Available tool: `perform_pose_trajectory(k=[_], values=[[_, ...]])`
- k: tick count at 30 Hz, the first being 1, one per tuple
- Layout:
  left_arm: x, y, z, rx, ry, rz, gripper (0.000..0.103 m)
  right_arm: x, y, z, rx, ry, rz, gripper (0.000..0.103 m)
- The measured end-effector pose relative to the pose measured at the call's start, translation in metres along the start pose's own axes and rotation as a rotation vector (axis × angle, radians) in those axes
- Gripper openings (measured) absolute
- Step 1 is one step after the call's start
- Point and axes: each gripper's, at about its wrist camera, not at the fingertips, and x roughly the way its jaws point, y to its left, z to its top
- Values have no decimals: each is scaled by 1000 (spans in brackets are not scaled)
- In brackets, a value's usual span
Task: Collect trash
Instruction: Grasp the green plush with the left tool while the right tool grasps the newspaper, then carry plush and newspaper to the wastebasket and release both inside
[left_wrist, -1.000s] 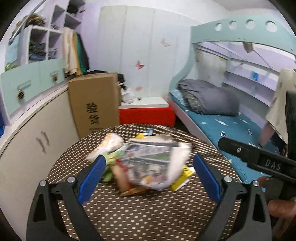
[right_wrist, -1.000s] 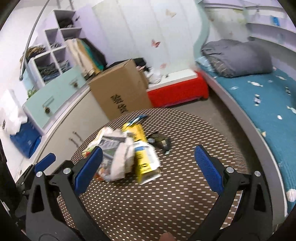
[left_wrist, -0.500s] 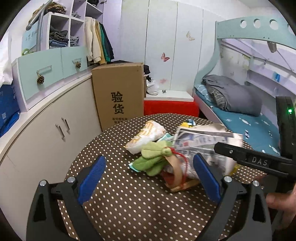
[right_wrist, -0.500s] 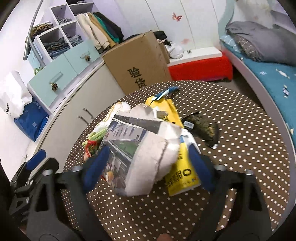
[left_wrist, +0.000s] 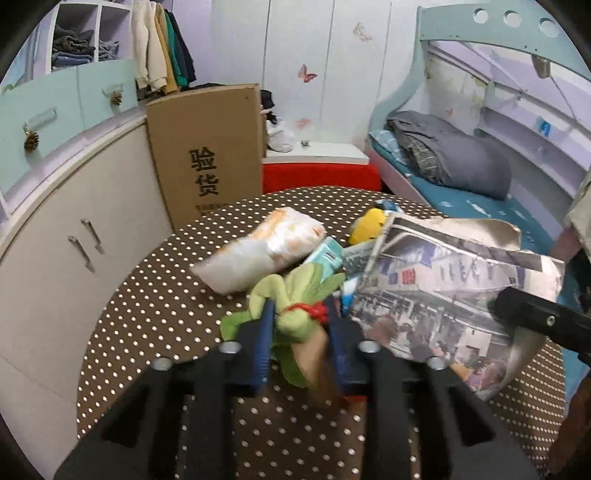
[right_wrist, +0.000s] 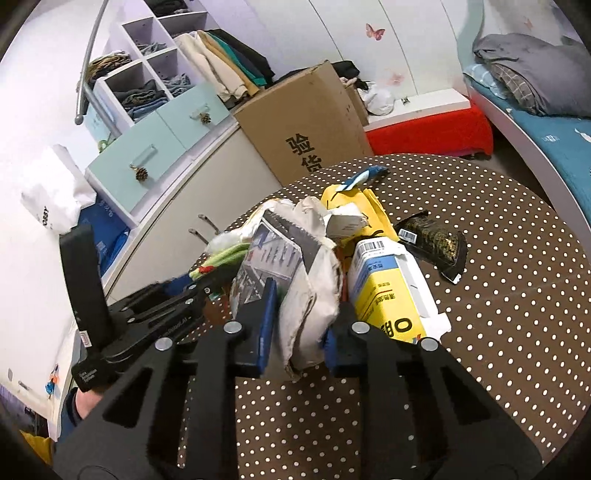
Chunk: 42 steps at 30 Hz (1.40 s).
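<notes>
A green cloth bundle tied with red cord (left_wrist: 295, 314) was pinched in the left gripper (left_wrist: 300, 334) above the round, brown polka-dotted bench (left_wrist: 155, 310). A crumpled printed newspaper (right_wrist: 306, 280) was clamped in the right gripper (right_wrist: 300, 325). A yellow-and-white carton (right_wrist: 391, 291) and a dark foil wrapper (right_wrist: 436, 243) lay on the bench beside it.

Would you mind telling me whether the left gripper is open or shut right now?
Shut. The left gripper has both blue fingers pressed against the green leafy bundle between them.
</notes>
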Motion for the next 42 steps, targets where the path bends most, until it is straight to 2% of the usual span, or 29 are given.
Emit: perform_pose_trajectory(k=[4, 15, 18, 20, 23, 25, 26, 27, 31, 34, 35, 37, 38, 39, 42], values=[[-15, 0, -9, 5, -19, -6, 20, -18, -1, -8, 3, -29, 10, 17], [-68, -6, -40, -37, -71, 10, 19, -78, -17, -23, 44, -104, 17, 16], [-79, -11, -44, -42, -85, 12, 19, -91, -14, -27, 23, -118, -1, 16], [-84, -13, -45, -39, -86, 7, 19, -97, -10, -33, -25, -102, -58, 17], [-91, -20, -49, -22, -88, 1, 19, -89, -15, -49, -63, 7, -169, 26], [-93, -27, -53, -11, -85, -6, 19, -91, -22, -61, -52, 33, -187, 32], [-94, -30, -55, -8, -83, -10, 19, -95, -24, -66, -43, 33, -194, 38], [-95, -32, -57, -8, -80, -15, 19, -100, -25, -71, -42, 27, -200, 52], [-97, -39, -64, -1, -72, -32, 19, -110, -20, -80, -82, 32, -196, 53], [-98, -44, -67, 9, -67, -45, 19, -111, -15, -83, -110, 28, -158, 53], [-99, -45, -68, 10, -67, -50, 19, -108, -14, -82, -116, 27, -143, 52], [-101, -49, -69, 17, -68, -60, 19, -97, -14, -81, -121, 47, -124, 31], [-101, -51, -69, 19, -69, -64, 19, -88, -16, -81, -113, 61, -120, 28], [-102, -52, -69, 20, -69, -71, 19, -81, -16, -81, -108, 69, -127, 17], [-107, -56, -69, 25, -74, -89, 19, -82, -15, -78, -80, 47, -73, 7]])
